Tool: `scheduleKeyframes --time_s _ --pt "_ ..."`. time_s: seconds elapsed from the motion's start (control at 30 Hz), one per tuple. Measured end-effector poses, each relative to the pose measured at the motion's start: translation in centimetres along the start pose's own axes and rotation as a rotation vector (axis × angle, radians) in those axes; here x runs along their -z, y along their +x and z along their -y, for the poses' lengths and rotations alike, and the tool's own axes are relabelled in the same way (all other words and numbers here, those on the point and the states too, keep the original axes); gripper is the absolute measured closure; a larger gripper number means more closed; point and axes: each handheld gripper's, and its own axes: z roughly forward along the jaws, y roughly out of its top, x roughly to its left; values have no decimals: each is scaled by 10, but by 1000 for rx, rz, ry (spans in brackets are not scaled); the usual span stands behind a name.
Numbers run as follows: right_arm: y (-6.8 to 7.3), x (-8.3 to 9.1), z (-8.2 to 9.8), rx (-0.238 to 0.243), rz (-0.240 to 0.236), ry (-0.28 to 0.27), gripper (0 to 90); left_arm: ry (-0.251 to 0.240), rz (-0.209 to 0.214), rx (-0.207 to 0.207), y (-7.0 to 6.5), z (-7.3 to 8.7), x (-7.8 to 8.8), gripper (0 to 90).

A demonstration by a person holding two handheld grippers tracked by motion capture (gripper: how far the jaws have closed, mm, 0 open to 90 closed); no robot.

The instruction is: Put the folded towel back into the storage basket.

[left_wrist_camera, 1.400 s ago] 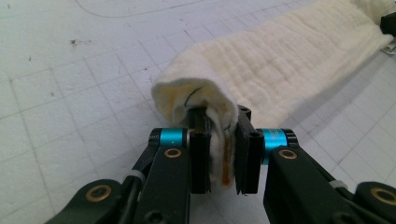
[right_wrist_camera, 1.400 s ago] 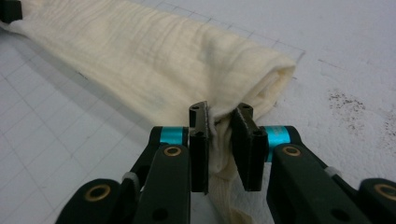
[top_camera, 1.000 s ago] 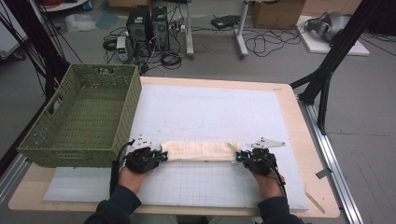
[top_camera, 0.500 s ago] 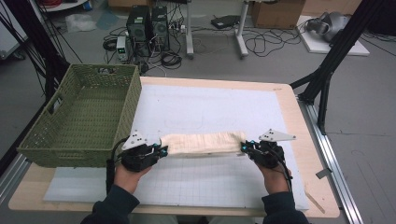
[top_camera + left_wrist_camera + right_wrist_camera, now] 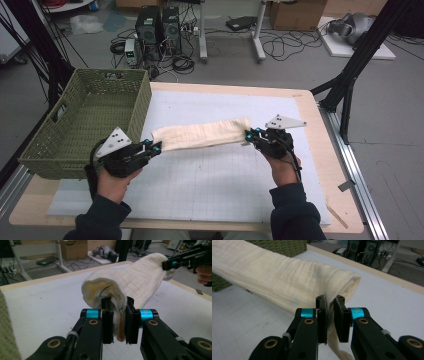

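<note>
The cream cloth (image 5: 202, 134), folded into a long roll, hangs in the air above the white mat (image 5: 210, 180), stretched between both grippers. The left gripper (image 5: 156, 147) has its jaws clamped on the cloth's left end, near the green basket (image 5: 75, 135). The right gripper (image 5: 248, 135) has its jaws pressed together on the right end, w/ a bit of fabric hanging below them. The mat lies on the wooden table (image 5: 320, 125).

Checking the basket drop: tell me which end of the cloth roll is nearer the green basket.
The end in the left gripper, beside the basket; the cloth roll's other end, in the right gripper, is farther.
</note>
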Motion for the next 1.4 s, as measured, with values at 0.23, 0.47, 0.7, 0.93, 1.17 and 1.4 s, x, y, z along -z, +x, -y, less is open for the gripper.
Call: scheduleKeyframes --time_s 0.23,0.47,0.7,0.93,1.17,1.4 --pt "12 -24 -32 38 -61 -46 827 -36 -59 7 18 -7 31 795" --pt "25 -47 -62 77 -108 -56 827 -54 -116 12 33 -12 57 796" --pt "41 -77 -98 125 -138 -64 827 -73 -171 19 45 -13 81 796" --pt "55 -108 -124 154 -160 -62 827 -90 -220 29 55 -11 101 795" --pt "72 -138 -148 192 -179 -69 827 -99 -280 45 62 -5 117 795" --pt "88 -161 -167 214 -199 -75 827 -115 -317 51 65 -2 133 795"
